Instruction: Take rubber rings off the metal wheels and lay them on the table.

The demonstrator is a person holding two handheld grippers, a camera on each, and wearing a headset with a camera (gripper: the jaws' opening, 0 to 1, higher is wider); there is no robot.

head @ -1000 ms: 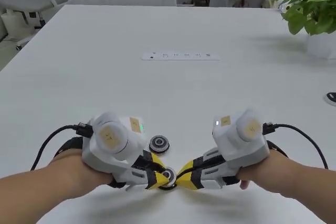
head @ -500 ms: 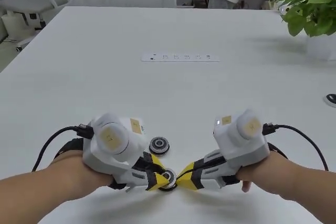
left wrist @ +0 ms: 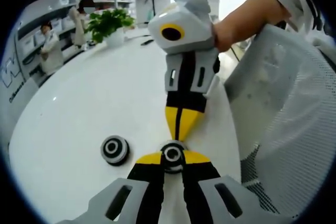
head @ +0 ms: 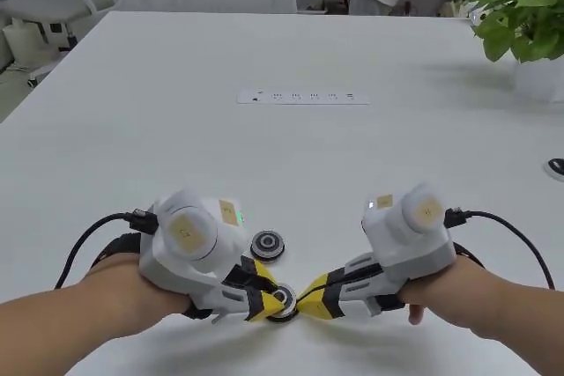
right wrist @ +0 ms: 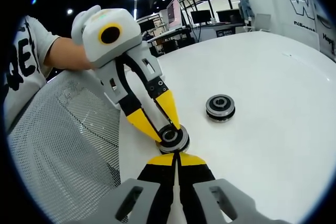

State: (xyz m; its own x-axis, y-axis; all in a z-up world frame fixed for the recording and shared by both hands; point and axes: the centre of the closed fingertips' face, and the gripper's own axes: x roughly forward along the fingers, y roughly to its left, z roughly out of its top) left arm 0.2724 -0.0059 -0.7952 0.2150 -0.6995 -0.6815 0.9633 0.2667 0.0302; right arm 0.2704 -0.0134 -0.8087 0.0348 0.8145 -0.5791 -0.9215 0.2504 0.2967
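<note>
Metal wheel [left wrist: 172,153] in left tongs [left wrist: 172,158]

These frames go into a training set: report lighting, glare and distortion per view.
Head view: soft, even light, faint shadows on the white table, sharp throughout. Left gripper view: fisheye bend curves the table edge; the small metal wheel with a black rubber ring between the jaws is crisp. Right gripper view: dark ceiling, bright lamp spots, tabletop bright.

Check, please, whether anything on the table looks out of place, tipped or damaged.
Nothing stands out. One wheel lies flat on the table; the left gripper holds the other wheel level, with the right gripper closed, tips against its rim. No spill or damage shows.
</note>
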